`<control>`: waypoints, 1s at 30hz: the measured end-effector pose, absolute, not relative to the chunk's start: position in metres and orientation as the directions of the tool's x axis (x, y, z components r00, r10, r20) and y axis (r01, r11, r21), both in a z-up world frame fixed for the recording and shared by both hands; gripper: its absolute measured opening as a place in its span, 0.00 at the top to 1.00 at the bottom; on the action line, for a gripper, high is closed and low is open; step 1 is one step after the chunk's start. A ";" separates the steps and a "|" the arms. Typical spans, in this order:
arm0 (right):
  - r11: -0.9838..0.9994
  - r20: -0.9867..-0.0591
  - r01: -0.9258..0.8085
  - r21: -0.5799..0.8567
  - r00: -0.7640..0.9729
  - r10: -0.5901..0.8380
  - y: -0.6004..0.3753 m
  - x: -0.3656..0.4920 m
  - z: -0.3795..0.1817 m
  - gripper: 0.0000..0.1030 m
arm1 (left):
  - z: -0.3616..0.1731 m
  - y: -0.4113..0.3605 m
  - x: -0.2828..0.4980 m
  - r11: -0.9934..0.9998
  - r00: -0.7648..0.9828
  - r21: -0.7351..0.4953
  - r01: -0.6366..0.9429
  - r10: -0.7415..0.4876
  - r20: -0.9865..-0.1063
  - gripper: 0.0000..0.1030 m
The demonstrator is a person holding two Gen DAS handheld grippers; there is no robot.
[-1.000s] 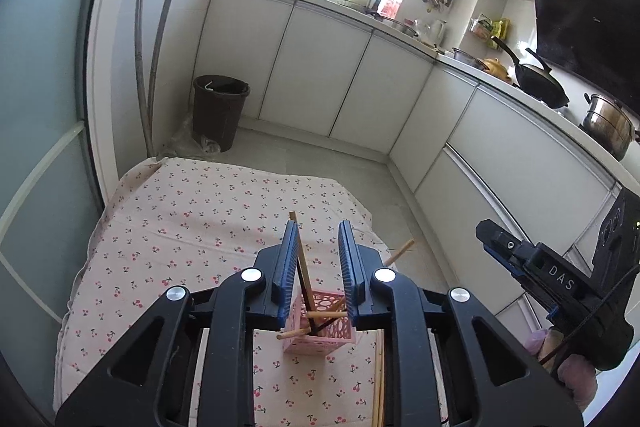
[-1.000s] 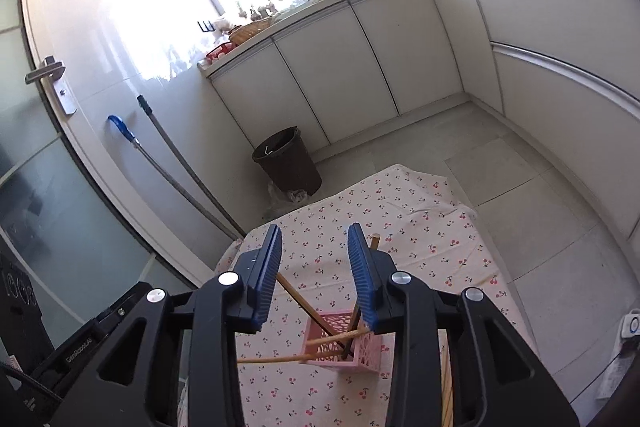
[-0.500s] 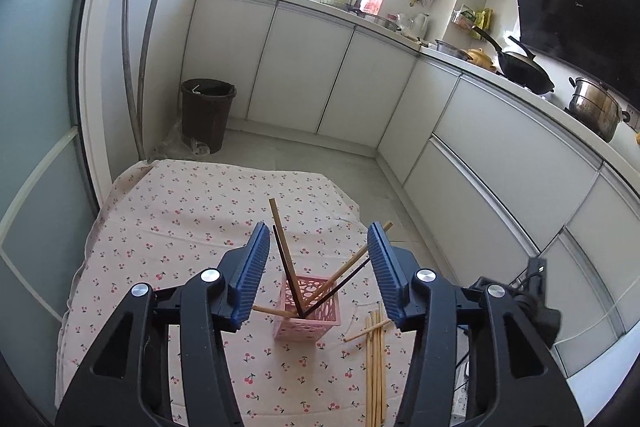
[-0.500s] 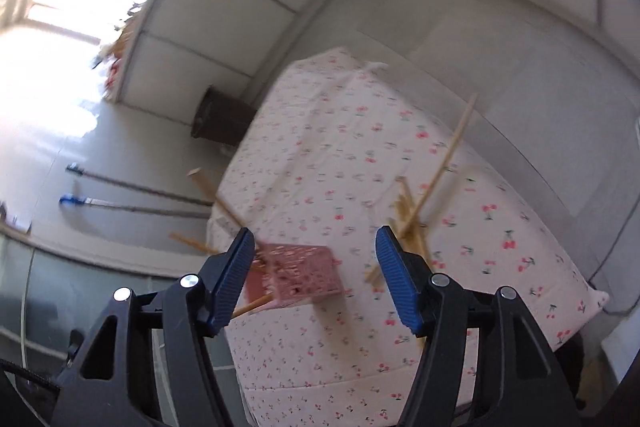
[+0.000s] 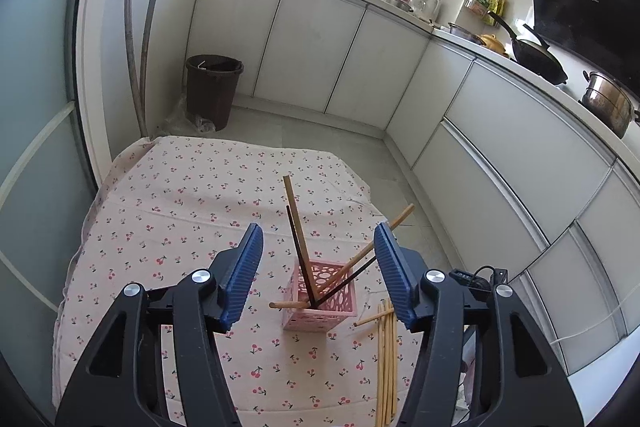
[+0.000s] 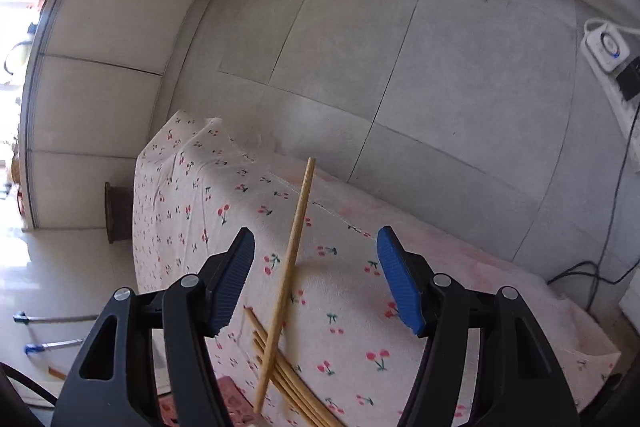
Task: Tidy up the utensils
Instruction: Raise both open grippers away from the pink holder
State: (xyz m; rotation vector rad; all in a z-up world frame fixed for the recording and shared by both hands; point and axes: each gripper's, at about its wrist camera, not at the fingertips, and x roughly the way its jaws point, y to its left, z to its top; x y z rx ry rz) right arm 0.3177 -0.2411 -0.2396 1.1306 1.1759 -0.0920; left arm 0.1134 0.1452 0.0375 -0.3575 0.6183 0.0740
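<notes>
Hovering above the cherry-print tablecloth [image 5: 180, 211], left gripper [image 5: 318, 273] spread wide, nothing between its blue pads [image 5: 244, 273]. Directly ahead of it, between the two fingers as seen from the left wrist camera, pink basket [image 5: 320, 301] standing upright on the cloth. Leaning out of the basket at different angles: a tall wooden chopstick [image 5: 295, 215] tilted away, a dark chopstick [image 5: 298, 253] just beside it, a second dark one [image 5: 348, 281] slanting right, another wooden one [image 5: 376, 237] slanting far right past the right finger, and one more wooden stick [image 5: 286, 305] poking out low to the left. Just right of the basket, loose bundle of wooden chopsticks [image 5: 386, 359] lying flat on the cloth, roughly parallel, with one short piece [image 5: 372, 317] crossing their top ends.

Tilted steeply toward the table's edge and the grey floor tiles [image 6: 420, 67], right gripper [image 6: 316, 281] also spread wide and holding nothing. Between its fingers in the right wrist view, a single wooden chopstick [image 6: 290, 259] laid across the top of the flat bundle [image 6: 288, 379], touching neither pad. Corner of the pink basket [image 6: 230, 393] just visible at the bottom edge.

Further back: brown bin [image 5: 214, 89] on the floor by the white cupboards [image 5: 320, 47].
</notes>
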 end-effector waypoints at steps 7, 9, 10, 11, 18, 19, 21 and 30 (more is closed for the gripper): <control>0.542 -0.715 0.469 0.698 0.509 0.480 -0.221 0.331 -0.236 0.94 | 0.023 0.148 0.120 0.940 0.787 -0.275 -0.203 -0.010 -0.616 0.46; 0.564 -0.691 0.416 0.714 0.550 0.469 -0.217 0.325 -0.214 0.95 | 0.026 0.150 0.117 0.937 0.793 -0.284 -0.203 -0.013 -0.609 0.46; 0.573 -0.674 0.385 0.724 0.569 0.470 -0.213 0.320 -0.199 0.95 | 0.029 0.152 0.115 0.935 0.797 -0.290 -0.202 -0.015 -0.604 0.46; 0.579 -0.661 0.359 0.732 0.581 0.475 -0.211 0.314 -0.187 0.94 | 0.032 0.153 0.113 0.934 0.802 -0.297 -0.199 -0.019 -0.597 0.46; 0.712 -0.639 0.175 0.680 0.617 0.459 -0.175 0.263 -0.100 0.94 | 0.056 0.164 0.094 0.921 0.833 -0.339 -0.194 -0.028 -0.553 0.46; 0.736 -0.639 0.148 0.661 0.626 0.447 -0.171 0.253 -0.085 0.94 | 0.059 0.166 0.092 0.917 0.837 -0.350 -0.194 -0.031 -0.546 0.46; 0.770 -0.624 0.089 0.632 0.648 0.436 -0.163 0.235 -0.056 0.95 | 0.064 0.170 0.088 0.910 0.847 -0.366 -0.195 -0.032 -0.531 0.46; 0.841 -0.555 -0.139 0.522 0.693 0.459 -0.128 0.186 0.061 0.94 | 0.084 0.184 0.070 0.891 0.880 -0.419 -0.173 -0.052 -0.473 0.46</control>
